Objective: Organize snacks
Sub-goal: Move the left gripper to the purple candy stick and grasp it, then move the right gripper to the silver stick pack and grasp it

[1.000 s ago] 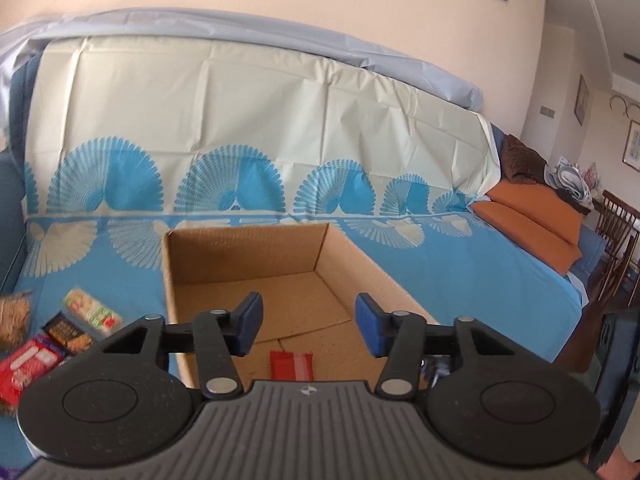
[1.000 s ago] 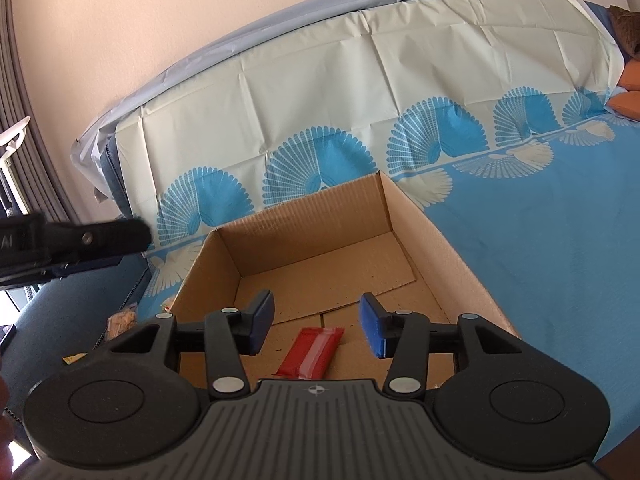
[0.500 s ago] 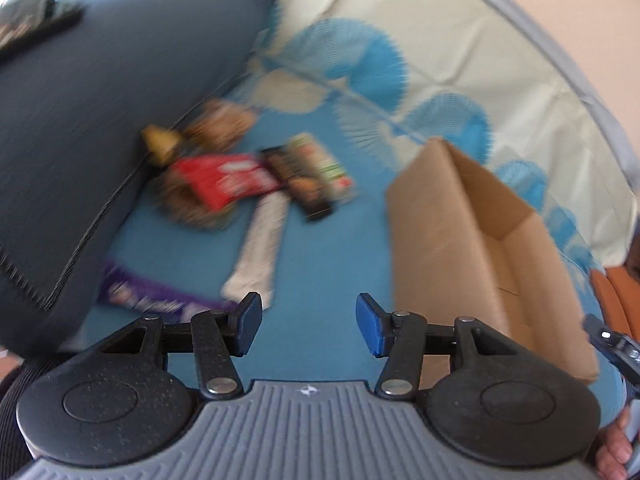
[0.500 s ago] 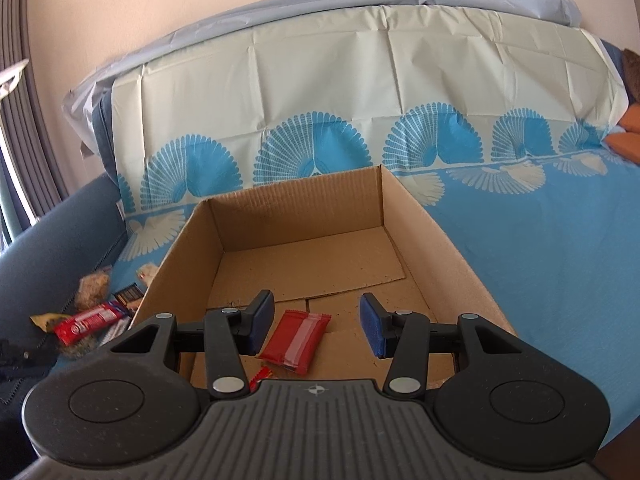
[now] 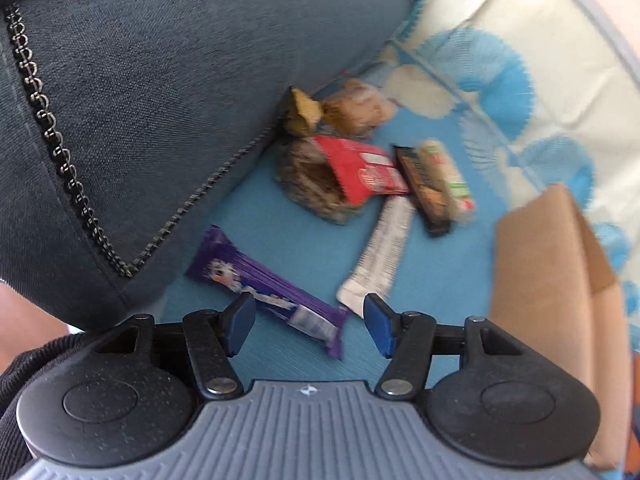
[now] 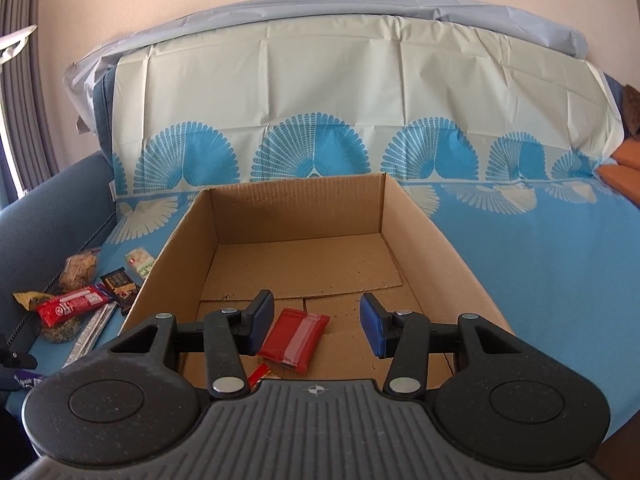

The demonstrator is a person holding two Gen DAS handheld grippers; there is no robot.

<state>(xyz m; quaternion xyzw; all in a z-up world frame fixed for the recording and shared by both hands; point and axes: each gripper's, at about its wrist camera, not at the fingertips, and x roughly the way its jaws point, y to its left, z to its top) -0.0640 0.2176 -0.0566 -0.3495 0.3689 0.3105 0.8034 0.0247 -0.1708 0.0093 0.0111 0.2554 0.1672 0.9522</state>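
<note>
My left gripper (image 5: 310, 326) points down at the blue cloth, its jaws opening, and hovers over the near end of a purple chocolate bar (image 5: 264, 288) without pressing on it. Beyond lie a white bar (image 5: 382, 254), a red packet (image 5: 362, 170), a dark bar (image 5: 424, 190), a pale green-labelled bar (image 5: 450, 178) and clear bags of cookies (image 5: 356, 106). The cardboard box (image 5: 552, 264) stands to the right. My right gripper (image 6: 316, 326) is open above the box (image 6: 440, 248), over a red packet (image 6: 296, 334) lying on its floor.
A dark blue sofa arm (image 5: 132, 112) with a zip seam rises left of the snacks. The sofa back is draped in a cream and blue fan-patterned cloth (image 6: 320, 100). Orange cushions (image 6: 624, 164) lie at the far right.
The left gripper swung from above the box over to the snack pile, tilted down and came close above the purple bar, with its jaws a little wider. The right gripper's view has levelled over the box.
</note>
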